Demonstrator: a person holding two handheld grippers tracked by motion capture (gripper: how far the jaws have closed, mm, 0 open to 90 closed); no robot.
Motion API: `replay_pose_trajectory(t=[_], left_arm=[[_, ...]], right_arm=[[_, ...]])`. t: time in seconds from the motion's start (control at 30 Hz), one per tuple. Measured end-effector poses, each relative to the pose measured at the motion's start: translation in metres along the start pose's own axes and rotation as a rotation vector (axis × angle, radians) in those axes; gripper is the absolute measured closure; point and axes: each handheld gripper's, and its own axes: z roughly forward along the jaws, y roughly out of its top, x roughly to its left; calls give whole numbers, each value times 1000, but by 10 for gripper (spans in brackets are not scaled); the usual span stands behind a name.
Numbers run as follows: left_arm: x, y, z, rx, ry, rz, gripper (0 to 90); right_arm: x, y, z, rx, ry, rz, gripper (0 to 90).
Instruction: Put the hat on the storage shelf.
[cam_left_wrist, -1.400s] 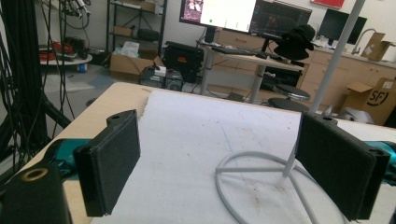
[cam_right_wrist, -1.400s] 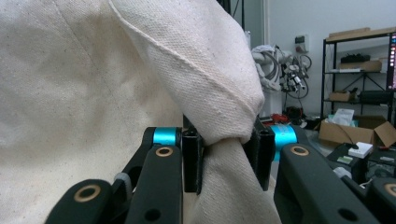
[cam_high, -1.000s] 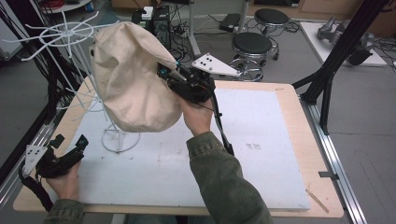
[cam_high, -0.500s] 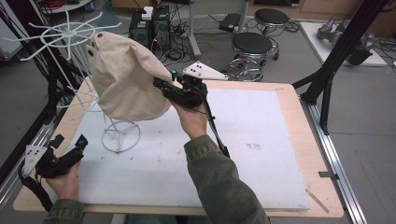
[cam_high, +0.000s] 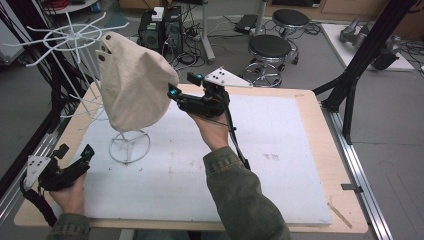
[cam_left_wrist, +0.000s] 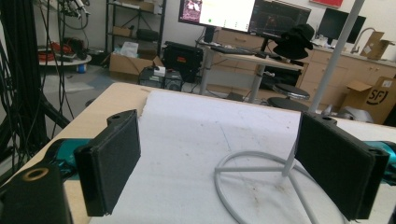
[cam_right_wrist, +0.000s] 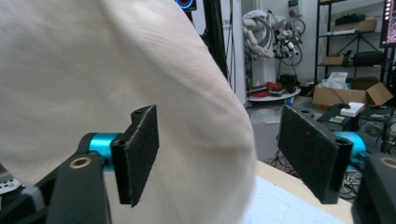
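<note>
the cloth bag (cam_high: 135, 85) hangs on the white wire rack (cam_high: 129, 146) at the far left of the table (cam_high: 320, 150), above the rack's ring base. the right gripper (cam_high: 182, 86) sits just beside the bag's right edge; its jaws have just been opening and stand apart, the cloth near one pad but not pinched. the left gripper (cam_high: 75, 152) rests at the table's near left corner, jaws wide apart on nothing.

Lab with monitors (cam_left_wrist: 243, 16), cables (cam_left_wrist: 18, 70)
</note>
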Motion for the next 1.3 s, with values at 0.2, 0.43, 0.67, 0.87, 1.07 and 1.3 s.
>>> replay_pose_trajectory(t=[0.2,0.43,0.67,0.87,1.07,1.3], left_arm=[[-1,0,0,0,1,0,147],[-2,-1,1,4,-2,4,147],[-3,-1,2,7,-8,11,147],[-3,-1,2,7,-8,5,146],[-3,0,2,6,-9,3,146],[-3,0,3,5,-11,2,147]], right_arm=[[-10,-1,-9,-6,-56,17,123],[-17,-5,-20,-7,-103,-5,110],[-28,-13,-42,5,-138,0,110],[-37,-25,-61,4,-170,13,110],[-40,-38,-79,14,-200,8,110],[-44,-47,-101,17,-229,10,110]])
